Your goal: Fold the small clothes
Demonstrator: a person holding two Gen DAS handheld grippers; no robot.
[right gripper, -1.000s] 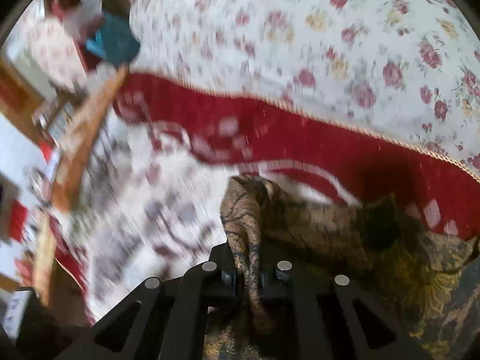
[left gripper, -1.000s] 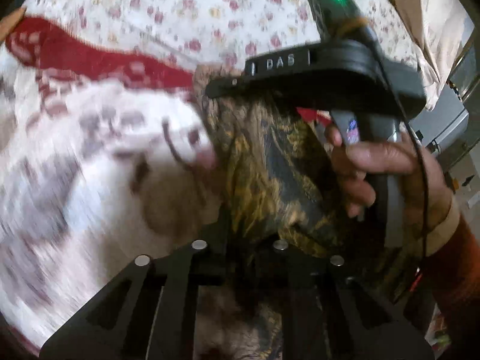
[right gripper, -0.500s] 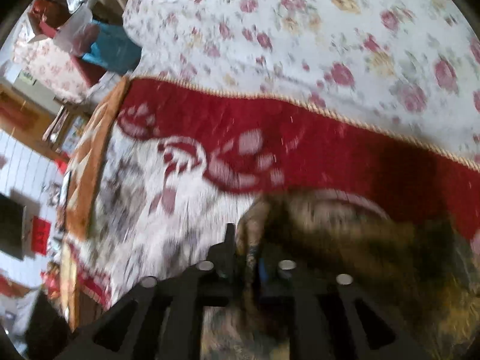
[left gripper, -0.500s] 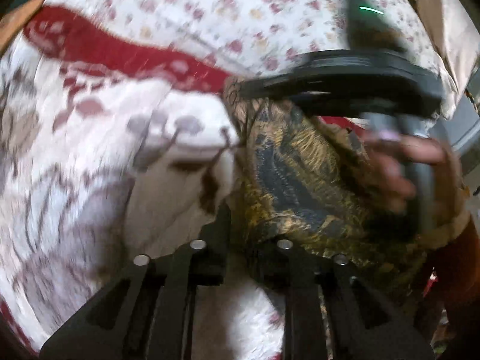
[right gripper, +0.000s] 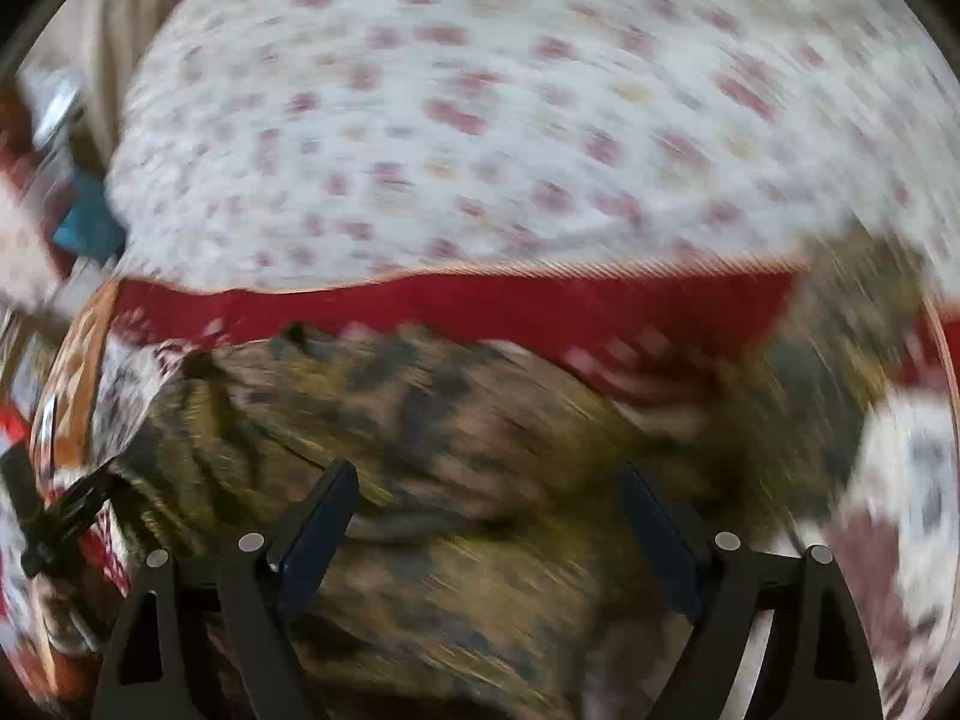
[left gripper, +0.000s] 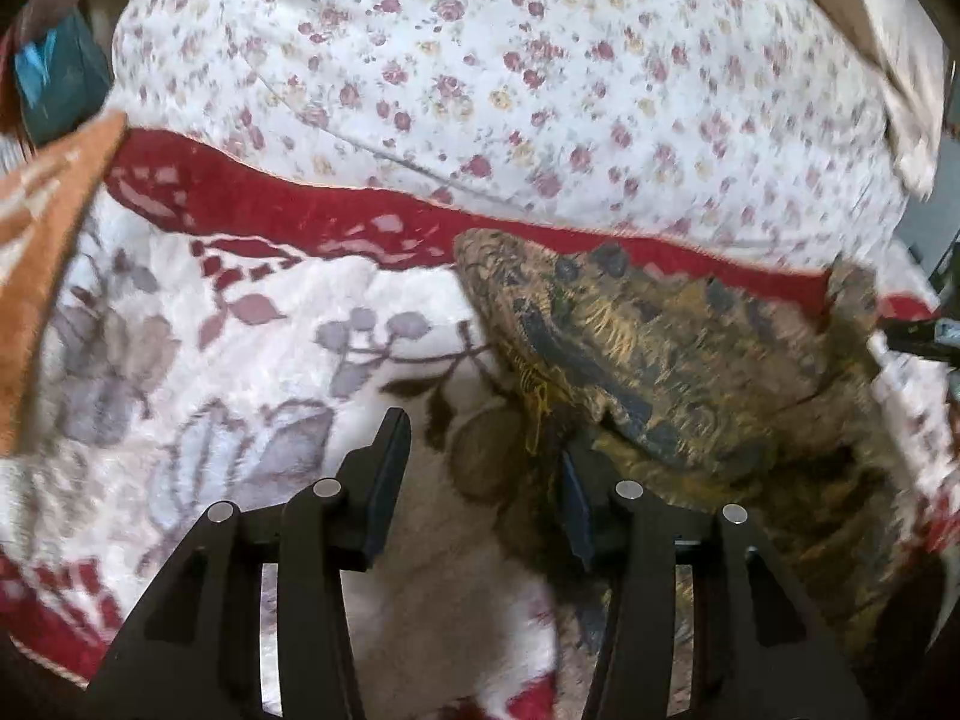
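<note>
Soft, limp brown-gold patterned garment (left gripper: pixel 660 360) lying on a floral blanket (left gripper: pixel 240 360). Both jaws opening, gripping nothing. Best pinched at a near corner.

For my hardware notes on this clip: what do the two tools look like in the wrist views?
Both are alike. The left tool has matte black angular arms with cut-out slots, round silver fasteners on top, and two flat fingers faced with dark blue pads. The right tool shows the same black frame, silver fasteners and dark blue pads, blurred. No markings, cables or sleeves are visible.
</note>
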